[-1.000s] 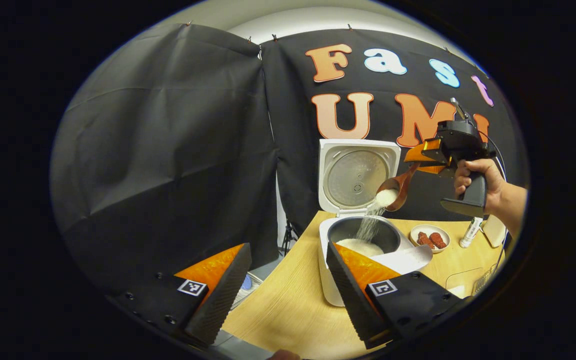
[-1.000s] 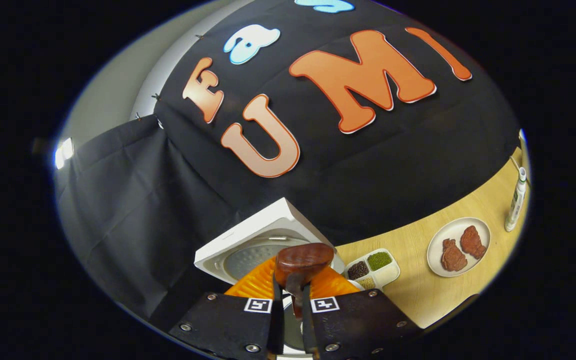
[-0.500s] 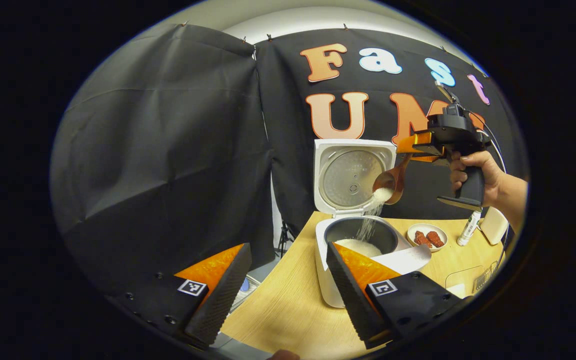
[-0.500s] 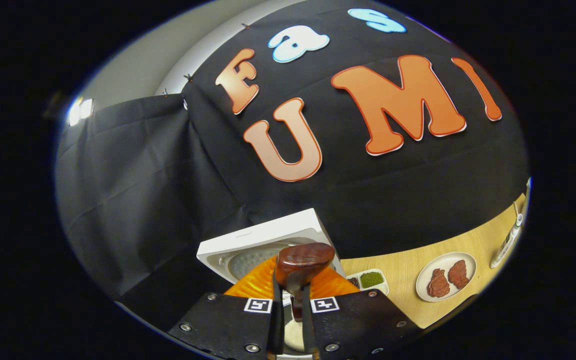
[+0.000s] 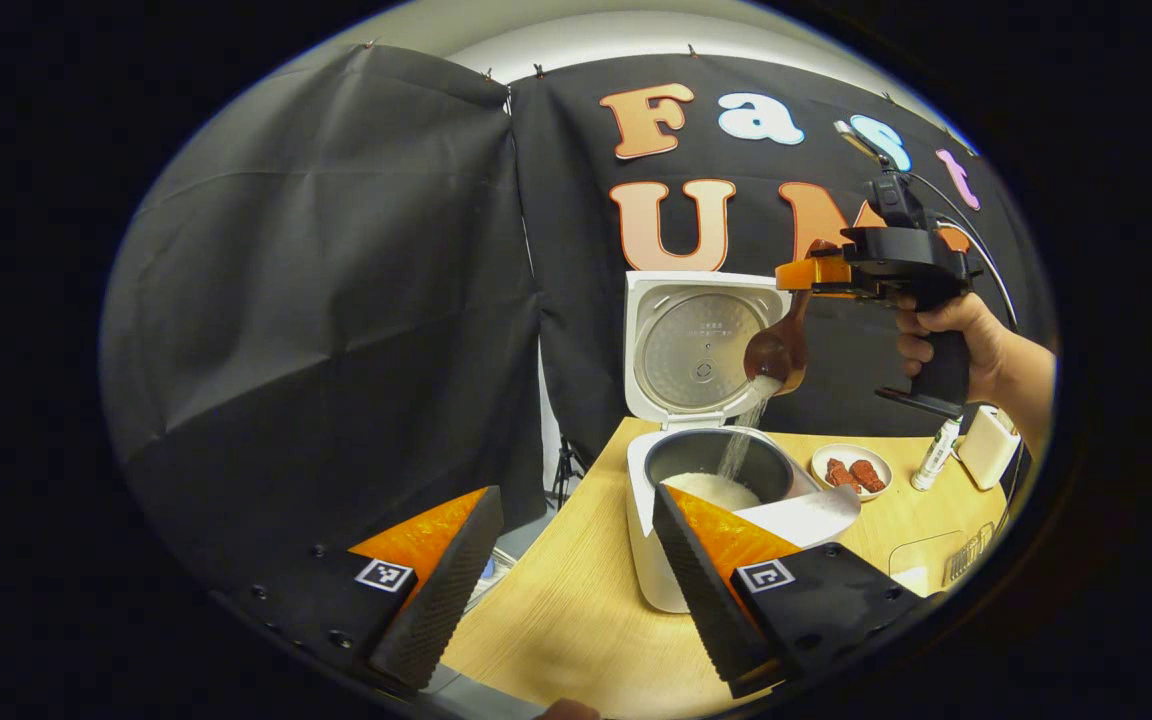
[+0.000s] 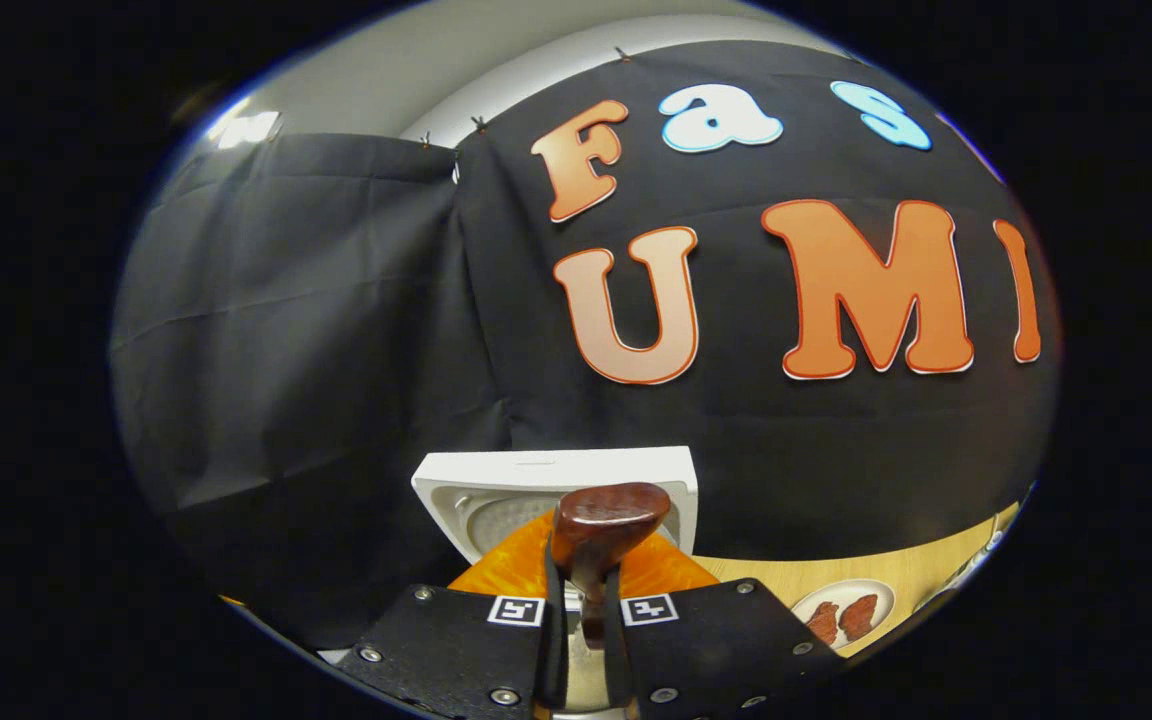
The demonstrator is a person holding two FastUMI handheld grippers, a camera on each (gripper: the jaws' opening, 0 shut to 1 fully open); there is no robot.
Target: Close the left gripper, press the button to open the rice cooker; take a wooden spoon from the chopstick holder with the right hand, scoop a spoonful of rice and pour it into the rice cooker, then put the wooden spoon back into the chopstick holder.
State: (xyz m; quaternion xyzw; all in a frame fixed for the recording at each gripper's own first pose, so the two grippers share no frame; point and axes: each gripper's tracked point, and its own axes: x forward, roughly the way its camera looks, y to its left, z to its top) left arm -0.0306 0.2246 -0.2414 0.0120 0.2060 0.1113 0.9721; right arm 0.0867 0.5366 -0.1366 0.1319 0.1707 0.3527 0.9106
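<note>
Tabletop carries the open rice cooker; right hand-held gripper pinches the wooden spoon, left hand-held gripper spread, hiding the cooker's front.

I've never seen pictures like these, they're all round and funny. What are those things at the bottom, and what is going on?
A person holds a grabbing tool in each hand. Each tool carries a camera that looks along its own jaws, so each picture comes from one tool.

In the left gripper view, the left gripper hangs open over a wooden table. Farther off, a hand holds the right gripper, clamped on a wooden spoon. Rice pours from it into the open rice cooker. A small plate of food sits behind.

In the right gripper view, you see that spoon from behind.
</note>
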